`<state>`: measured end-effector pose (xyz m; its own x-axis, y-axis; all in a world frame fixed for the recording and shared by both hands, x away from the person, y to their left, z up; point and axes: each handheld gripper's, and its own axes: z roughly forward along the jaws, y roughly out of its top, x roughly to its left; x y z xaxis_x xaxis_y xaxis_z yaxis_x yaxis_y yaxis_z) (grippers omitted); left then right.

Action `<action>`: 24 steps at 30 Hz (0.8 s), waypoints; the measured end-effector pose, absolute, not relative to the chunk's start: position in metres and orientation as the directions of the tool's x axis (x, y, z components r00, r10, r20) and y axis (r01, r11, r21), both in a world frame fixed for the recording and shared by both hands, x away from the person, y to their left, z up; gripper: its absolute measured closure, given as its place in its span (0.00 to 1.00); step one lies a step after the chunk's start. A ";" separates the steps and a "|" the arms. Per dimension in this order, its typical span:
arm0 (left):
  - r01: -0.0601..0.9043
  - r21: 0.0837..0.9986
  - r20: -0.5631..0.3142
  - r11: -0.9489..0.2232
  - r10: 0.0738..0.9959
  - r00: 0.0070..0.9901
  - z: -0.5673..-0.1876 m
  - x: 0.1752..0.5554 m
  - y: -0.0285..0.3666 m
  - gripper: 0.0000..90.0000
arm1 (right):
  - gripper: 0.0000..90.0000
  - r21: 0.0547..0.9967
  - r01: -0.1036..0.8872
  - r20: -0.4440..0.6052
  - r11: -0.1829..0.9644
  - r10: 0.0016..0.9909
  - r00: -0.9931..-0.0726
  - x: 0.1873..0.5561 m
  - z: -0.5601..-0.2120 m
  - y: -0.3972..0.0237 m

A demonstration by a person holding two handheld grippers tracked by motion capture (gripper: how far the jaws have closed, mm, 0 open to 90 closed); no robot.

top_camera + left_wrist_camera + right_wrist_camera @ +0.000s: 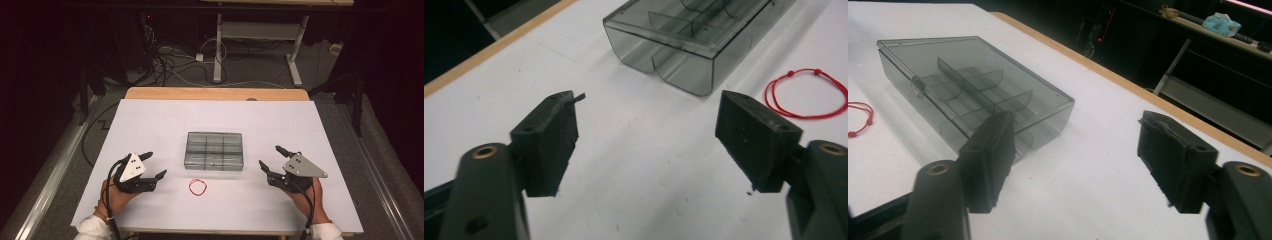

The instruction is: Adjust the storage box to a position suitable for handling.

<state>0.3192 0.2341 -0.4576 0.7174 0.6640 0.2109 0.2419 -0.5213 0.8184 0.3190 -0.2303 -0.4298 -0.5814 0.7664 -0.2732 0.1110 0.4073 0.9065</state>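
- Left gripper [152, 165] and right gripper [269, 157] rest low on the white table [150, 125], jaws spread wide and empty, seemingly poised to begin.
- Between them, just ahead, lies a thin red cord loop [198, 187].
- Beyond it sits a closed, smoky clear-plastic compartment box [215, 150].
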 end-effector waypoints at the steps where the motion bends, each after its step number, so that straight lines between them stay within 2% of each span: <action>1: 0.242 0.820 0.211 -0.519 0.666 0.715 -0.459 0.318 0.236 0.25 | 0.32 0.907 0.111 -0.273 0.407 0.766 -0.581 0.319 -0.430 -0.230; 8: 0.332 0.813 0.134 -0.478 0.709 0.692 -0.474 0.303 0.248 0.21 | 0.34 0.917 0.118 -0.256 0.380 0.790 -0.557 0.303 -0.439 -0.236; 22: 0.340 0.789 0.140 -0.511 0.690 0.710 -0.479 0.294 0.245 0.21 | 0.34 0.887 0.150 -0.272 0.436 0.757 -0.594 0.290 -0.458 -0.230; 24: 0.343 0.788 0.135 -0.511 0.687 0.714 -0.479 0.295 0.244 0.22 | 0.37 0.894 0.156 -0.257 0.420 0.766 -0.589 0.291 -0.458 -0.232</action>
<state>0.2949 0.2445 -0.4791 0.7143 0.6868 0.1346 0.3428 -0.5110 0.7883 0.2907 -0.2317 -0.4582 -0.5888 0.7664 -0.2568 0.1564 0.4198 0.8940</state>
